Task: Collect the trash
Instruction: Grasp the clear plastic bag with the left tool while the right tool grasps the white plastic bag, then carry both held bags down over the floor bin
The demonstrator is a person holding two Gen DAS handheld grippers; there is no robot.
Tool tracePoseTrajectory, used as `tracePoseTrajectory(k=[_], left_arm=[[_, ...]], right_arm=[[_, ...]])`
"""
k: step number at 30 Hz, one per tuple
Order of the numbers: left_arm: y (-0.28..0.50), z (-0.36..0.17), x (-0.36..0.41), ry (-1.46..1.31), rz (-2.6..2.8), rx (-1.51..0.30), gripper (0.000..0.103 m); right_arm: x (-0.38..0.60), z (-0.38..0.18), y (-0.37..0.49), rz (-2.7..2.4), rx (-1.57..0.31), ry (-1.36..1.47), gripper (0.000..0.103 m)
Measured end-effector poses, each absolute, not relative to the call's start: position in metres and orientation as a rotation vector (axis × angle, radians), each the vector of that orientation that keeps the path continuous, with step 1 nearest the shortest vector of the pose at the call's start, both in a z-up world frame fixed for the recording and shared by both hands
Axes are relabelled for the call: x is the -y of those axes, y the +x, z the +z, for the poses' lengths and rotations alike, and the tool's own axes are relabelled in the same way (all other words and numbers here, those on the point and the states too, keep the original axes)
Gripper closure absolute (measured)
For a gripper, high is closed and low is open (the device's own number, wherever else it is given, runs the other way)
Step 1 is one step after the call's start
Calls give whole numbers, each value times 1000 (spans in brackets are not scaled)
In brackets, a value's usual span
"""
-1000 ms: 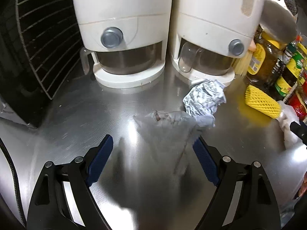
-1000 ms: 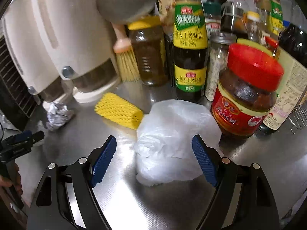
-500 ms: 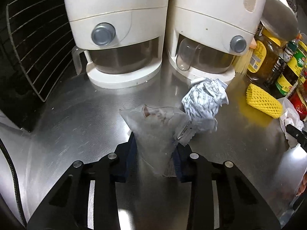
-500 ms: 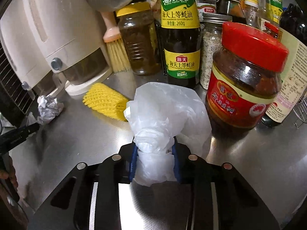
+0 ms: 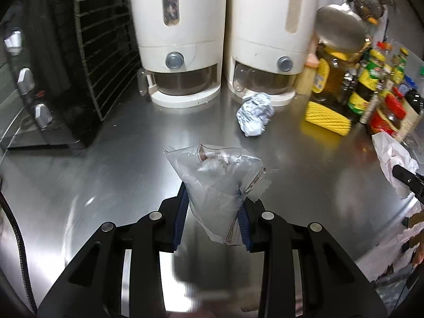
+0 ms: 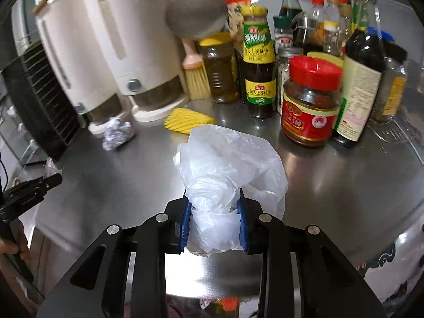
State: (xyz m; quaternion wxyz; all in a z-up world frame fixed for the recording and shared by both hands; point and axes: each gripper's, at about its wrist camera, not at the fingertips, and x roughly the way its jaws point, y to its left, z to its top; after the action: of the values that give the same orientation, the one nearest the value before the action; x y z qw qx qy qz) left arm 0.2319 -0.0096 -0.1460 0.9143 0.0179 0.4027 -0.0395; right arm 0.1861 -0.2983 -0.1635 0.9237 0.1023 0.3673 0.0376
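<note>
Surface: you are over a polished steel surface point(image 5: 111, 164), with 2 white dispensers point(image 5: 182, 39) at the back, a dark wire rack point(image 5: 100, 39) to one side and crowded sauce bottles point(image 6: 259, 63) to the other.
Left fingers: your left gripper point(image 5: 212, 212) is pinched narrow on a clear plastic bag point(image 5: 214, 175); the blue pads press its lower end and the rest fans out above.
Right fingers: your right gripper point(image 6: 214, 225) is clamped on a bunched white plastic bag point(image 6: 230, 164), held at the gathered neck.
Handling: both look feather-light, limp and slick; I judge a grip on bunched folds safer than on a single sheet.
Left to collect: a crumpled foil ball point(image 5: 254, 118) lies at a dispenser's foot and a yellow foam net point(image 6: 188, 118) just beside the bottles; both should crush easily.
Room: the middle is open; keep wide of the red-lidded jar point(image 6: 310, 100) and mind the near edge.
</note>
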Motion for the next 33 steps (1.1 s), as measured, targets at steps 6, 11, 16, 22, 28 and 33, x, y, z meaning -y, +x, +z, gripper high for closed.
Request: tracePoseTrajectory(k=[6, 11, 16, 22, 28, 33], left_arm=[[166, -126, 15, 41, -118, -783, 71], [119, -119, 19, 42, -144, -754, 71], [74, -122, 27, 49, -172, -736, 71], [35, -141, 36, 54, -205, -739, 71], [11, -184, 45, 57, -226, -788, 70], [4, -236, 54, 53, -263, -864, 70]], right_arm=[[284, -144, 138, 105, -717, 201, 73], [274, -135, 97, 128, -693, 185, 73], [266, -139, 60, 154, -686, 176, 73], [267, -162, 27, 162, -709, 185, 72], [269, -207, 4, 170, -776, 210, 72], [266, -255, -3, 201, -851, 242, 72]])
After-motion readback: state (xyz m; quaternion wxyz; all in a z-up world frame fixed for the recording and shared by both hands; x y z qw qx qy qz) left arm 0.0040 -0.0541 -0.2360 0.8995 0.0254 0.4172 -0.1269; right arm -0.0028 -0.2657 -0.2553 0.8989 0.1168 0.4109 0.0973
